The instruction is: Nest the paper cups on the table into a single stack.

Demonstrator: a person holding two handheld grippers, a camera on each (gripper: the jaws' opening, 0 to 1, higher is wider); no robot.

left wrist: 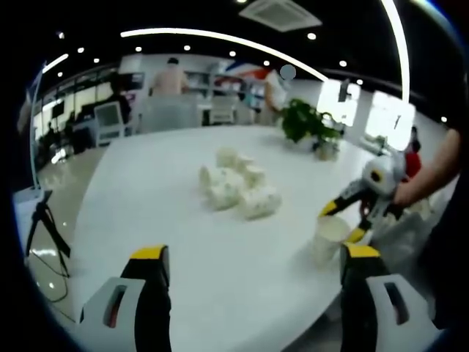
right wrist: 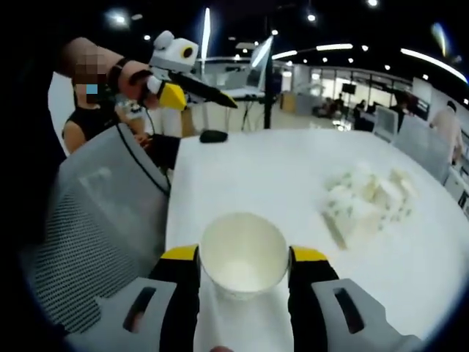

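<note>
One paper cup (right wrist: pixel 242 254) pinched upright, mouth open, between the closed-in jaws of the right gripper (right wrist: pixel 242 264) near the table (left wrist: pixel 183 242) edge (ready to receive others), left gripper (left wrist: pixel 253 268) wide and empty, facing the cup pile (left wrist: pixel 238 188) mid-table.

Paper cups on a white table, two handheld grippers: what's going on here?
A person holds a gripper in each hand. The right gripper is closed on an upright paper cup near the edge of the white table, mouth facing the camera. The left gripper is open and holds nothing. A pile of loose cups lies tumbled mid-table, not yet stacked. A potted plant stands at the far side.
</note>
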